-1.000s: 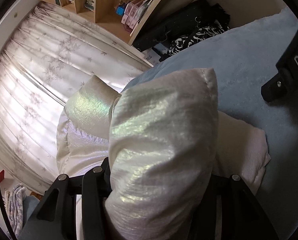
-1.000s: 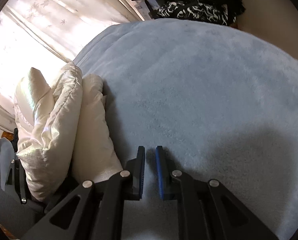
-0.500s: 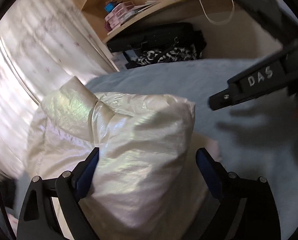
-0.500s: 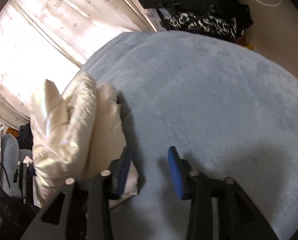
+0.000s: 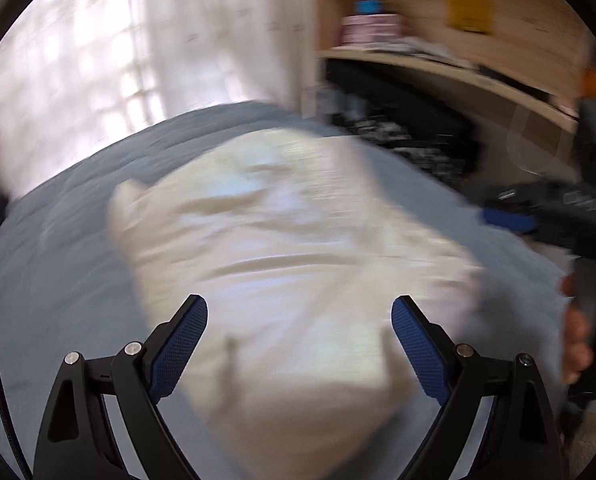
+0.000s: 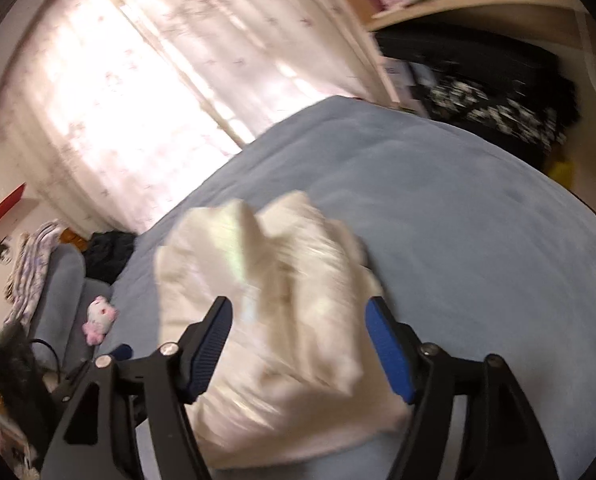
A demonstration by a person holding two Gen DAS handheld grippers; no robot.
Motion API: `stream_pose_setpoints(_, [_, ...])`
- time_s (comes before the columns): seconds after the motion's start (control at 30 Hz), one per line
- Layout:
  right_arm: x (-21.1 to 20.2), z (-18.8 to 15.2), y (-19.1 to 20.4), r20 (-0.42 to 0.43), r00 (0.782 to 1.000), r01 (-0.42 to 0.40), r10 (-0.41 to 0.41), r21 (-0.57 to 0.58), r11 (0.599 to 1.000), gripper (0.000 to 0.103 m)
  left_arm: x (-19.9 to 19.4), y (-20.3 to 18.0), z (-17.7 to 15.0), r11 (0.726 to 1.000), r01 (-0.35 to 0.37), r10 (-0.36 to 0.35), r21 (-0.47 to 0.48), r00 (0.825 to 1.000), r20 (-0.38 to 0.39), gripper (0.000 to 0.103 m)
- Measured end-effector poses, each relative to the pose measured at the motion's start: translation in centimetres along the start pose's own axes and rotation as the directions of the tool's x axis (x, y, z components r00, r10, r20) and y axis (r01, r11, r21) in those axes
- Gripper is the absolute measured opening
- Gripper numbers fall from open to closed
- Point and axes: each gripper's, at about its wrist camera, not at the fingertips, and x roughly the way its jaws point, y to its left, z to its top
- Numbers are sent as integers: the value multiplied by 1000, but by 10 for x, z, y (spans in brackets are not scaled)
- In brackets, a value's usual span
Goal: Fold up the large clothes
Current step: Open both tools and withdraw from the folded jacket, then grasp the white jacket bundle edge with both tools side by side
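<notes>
Left wrist view — blurred: jacket (image 5: 298,264), a cream puffy bundle, lies on the grey-blue bed (image 5: 70,256), dead ahead of the left gripper (image 5: 299,336), long axis running away from it. Jaws wide, nothing pinched. Right gripper (image 6: 299,344) sits just behind the same bundle, jaws apart and empty — they have just been opening. Neither hand is clearly nearer. A second ago the left gripper clamped the jacket; now it is released and both cameras stand higher.

Both wrist views look steeply down past own tongs, from close above. Shared: cream jacket (image 5: 298,248) (image 6: 274,304) on blue bed (image 5: 58,272) (image 6: 477,240), curtain (image 5: 98,60) (image 6: 138,100) behind.
</notes>
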Motion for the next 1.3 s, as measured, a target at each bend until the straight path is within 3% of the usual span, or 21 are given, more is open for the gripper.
stream_pose_setpoints(0.07, [18, 12, 16, -28, 999, -18, 16, -50, 999, 72, 8, 26, -2, 996, -34, 31, -81, 999, -37, 92])
stream_pose_setpoints(0.17, [56, 32, 37, -111, 993, -57, 44, -120, 991, 72, 21, 62, -8, 980, -21, 5, -197, 997, -79, 92])
stream_pose_setpoints(0.4, [136, 56, 44, -285, 958, -55, 8, -157, 986, 72, 53, 98, -8, 959, -46, 14, -281, 994, -112, 92])
stream_pose_setpoints(0.53, [163, 53, 44, -363, 930, -112, 52, -147, 983, 72, 71, 116, -4, 938, -54, 11, -343, 992, -126, 92])
stream_pose_setpoints(0.57, [166, 51, 45, -368, 928, -121, 58, -150, 981, 66, 76, 119, 0, 933, -50, 4, -357, 992, -127, 92])
stream_pose_setpoints(0.6, [166, 49, 46, -372, 926, -133, 65, -161, 978, 47, 80, 119, 3, 931, -49, 3, -362, 992, -128, 92])
stream_pose_setpoints(0.7, [154, 49, 52, -338, 938, -159, 81, -211, 964, 27, 92, 115, 17, 932, -64, 22, -356, 992, -122, 92])
stream_pose_setpoints(0.9, [108, 58, 37, -213, 976, -96, 47, -226, 969, 23, 95, 85, 45, 942, -49, 32, -333, 998, -55, 92])
stream_pose_setpoints(1.0, [121, 50, 9, -236, 972, -27, -16, -180, 983, 23, 112, 65, 52, 949, -59, 32, -308, 995, -93, 92])
stream_pose_setpoints(1.13, [142, 43, -17, -242, 970, -14, -8, -88, 996, 24, 134, 48, 55, 956, -114, 83, -269, 989, -125, 93])
stream_pose_setpoints(1.3, [165, 31, -29, -224, 975, -16, 4, -51, 999, 32, 158, 52, 52, 943, -153, 111, -295, 982, -156, 98])
